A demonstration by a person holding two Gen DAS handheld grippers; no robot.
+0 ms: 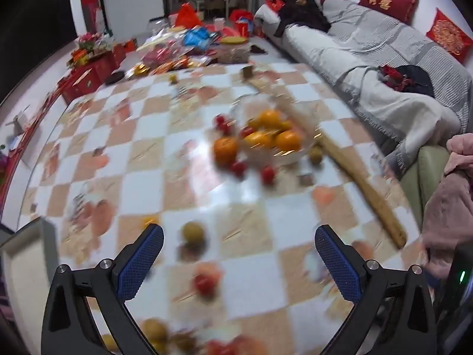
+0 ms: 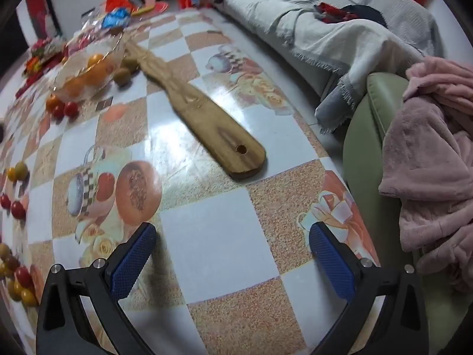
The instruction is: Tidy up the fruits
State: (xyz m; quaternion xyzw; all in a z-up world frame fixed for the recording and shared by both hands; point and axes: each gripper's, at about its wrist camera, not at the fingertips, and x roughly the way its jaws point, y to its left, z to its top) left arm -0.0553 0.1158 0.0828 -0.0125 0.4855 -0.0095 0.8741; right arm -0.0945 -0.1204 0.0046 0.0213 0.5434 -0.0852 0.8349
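Fingers (image 1: 139, 263) of the left gripper (image 1: 239, 257) are standing spread wide with nothing between them, tilting steeply down over a checkered tablecloth (image 1: 142, 148). Across the table, the right gripper (image 2: 233, 254) is likewise gaping empty, angling down near the table edge beside a pink fleece (image 2: 434, 159). Oranges (image 1: 266, 136) are sitting in a clear glass bowl (image 2: 88, 71) mid-table, with small red fruits (image 1: 236, 167) and greenish ones (image 1: 193, 232) lying loose around it. A long wooden board (image 2: 207, 118) is lying just beside the bowl. Motion blur is smearing the left view, so the fruits nearest that gripper are hard to make out; those at the right view's left edge are being cut off.
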